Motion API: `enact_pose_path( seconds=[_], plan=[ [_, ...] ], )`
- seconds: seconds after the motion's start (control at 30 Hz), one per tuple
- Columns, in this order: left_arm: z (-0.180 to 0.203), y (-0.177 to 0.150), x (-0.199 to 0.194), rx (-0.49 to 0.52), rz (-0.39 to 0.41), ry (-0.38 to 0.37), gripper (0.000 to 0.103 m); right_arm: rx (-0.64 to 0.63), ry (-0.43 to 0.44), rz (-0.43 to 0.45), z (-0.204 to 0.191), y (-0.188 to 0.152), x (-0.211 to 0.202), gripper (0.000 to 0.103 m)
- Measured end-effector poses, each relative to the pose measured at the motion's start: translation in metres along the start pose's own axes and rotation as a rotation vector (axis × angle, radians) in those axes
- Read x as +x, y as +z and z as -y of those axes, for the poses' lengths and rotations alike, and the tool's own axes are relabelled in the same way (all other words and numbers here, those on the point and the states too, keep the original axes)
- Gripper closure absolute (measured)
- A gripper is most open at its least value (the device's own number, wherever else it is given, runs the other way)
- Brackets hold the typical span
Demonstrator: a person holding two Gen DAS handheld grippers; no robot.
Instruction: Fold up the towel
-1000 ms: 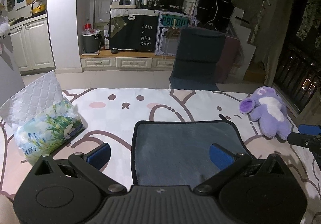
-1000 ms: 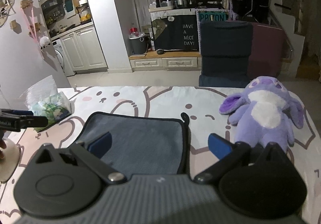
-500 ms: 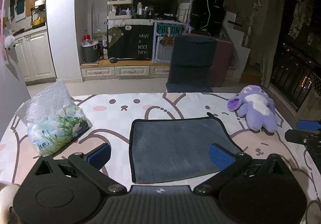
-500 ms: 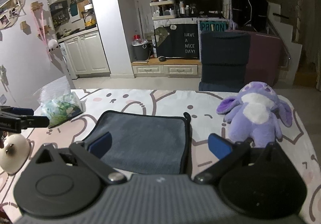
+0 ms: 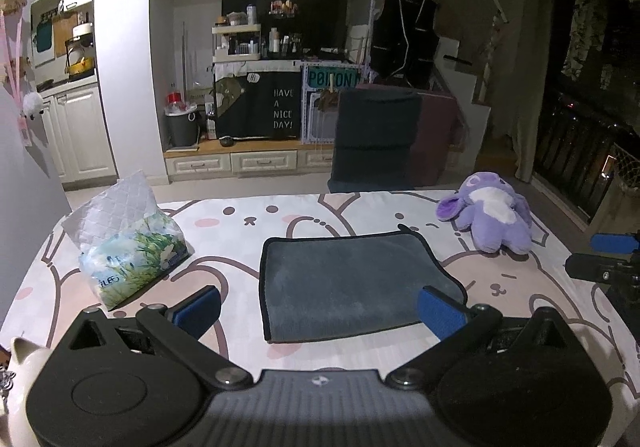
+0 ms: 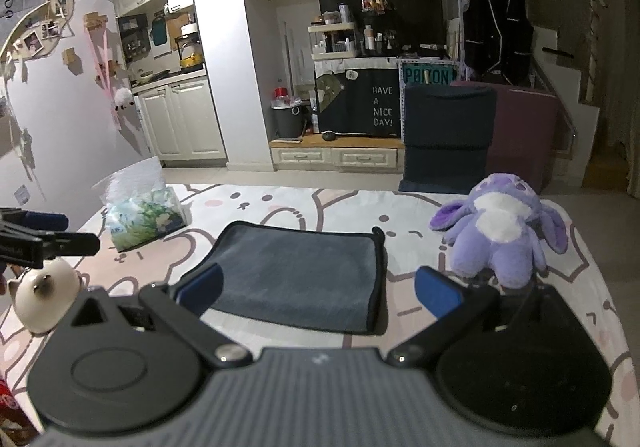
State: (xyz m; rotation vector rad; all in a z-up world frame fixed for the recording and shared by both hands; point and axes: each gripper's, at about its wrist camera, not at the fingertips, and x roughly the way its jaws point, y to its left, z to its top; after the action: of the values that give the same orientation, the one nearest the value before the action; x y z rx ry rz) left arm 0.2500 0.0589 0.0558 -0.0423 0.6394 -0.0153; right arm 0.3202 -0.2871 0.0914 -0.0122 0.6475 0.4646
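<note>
A grey towel (image 5: 348, 279) with dark edging lies folded flat on the cartoon-print table; it also shows in the right wrist view (image 6: 296, 275). My left gripper (image 5: 320, 311) is open and empty, held above the table just short of the towel's near edge. My right gripper (image 6: 316, 293) is open and empty, held above the towel's near right corner. The right gripper's tip shows at the right edge of the left wrist view (image 5: 608, 259). The left gripper's tip shows at the left edge of the right wrist view (image 6: 44, 235).
A tissue pack (image 5: 128, 255) stands left of the towel. A purple plush toy (image 5: 492, 219) lies at the right. A white cat-shaped ornament (image 6: 44, 295) sits near the left front edge. A dark chair (image 5: 372, 139) stands beyond the table's far edge (image 5: 280, 199).
Both grippers have pulled back and risen from the towel. The towel now looks smaller and farther in both views. The jaws stay open.
</note>
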Motion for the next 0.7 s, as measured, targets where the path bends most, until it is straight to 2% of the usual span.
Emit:
enact_pose_path(
  seconds=[0.7],
  plan=[
    [0.019, -0.036, -0.067, 0.019, 0.073, 0.025, 0.0, -0.046, 0.011, 0.064, -0.027, -0.032, -0.061, 0.0]
  ],
)
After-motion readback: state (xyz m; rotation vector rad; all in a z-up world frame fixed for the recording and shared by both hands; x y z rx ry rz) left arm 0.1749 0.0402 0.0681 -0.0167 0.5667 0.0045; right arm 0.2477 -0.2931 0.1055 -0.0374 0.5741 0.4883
